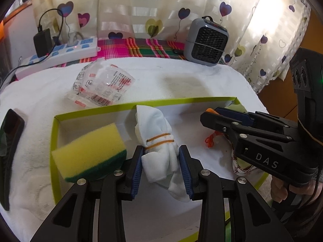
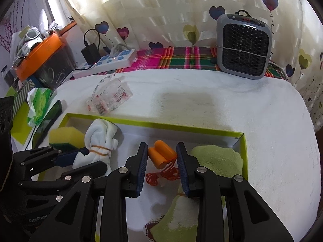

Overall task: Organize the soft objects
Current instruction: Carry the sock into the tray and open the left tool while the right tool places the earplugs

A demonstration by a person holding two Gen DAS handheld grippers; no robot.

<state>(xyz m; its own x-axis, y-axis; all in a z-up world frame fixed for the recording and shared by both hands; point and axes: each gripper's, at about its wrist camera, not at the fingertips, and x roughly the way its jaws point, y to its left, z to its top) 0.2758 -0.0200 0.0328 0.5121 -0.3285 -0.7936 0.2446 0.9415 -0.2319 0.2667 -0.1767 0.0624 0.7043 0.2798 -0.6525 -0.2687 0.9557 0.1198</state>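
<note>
White towel, banded white cloth bundle

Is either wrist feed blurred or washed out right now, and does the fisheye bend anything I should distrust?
Left wrist view: the curtain is blown out by backlight, the sponge edges look slightly soft, and the green-rimmed box rim bows with the lens. Right wrist view: sharp on the orange earplugs; the curtain glares at top; a faint grey shadow lies on the white towel; black vignette fills the corners.
</note>
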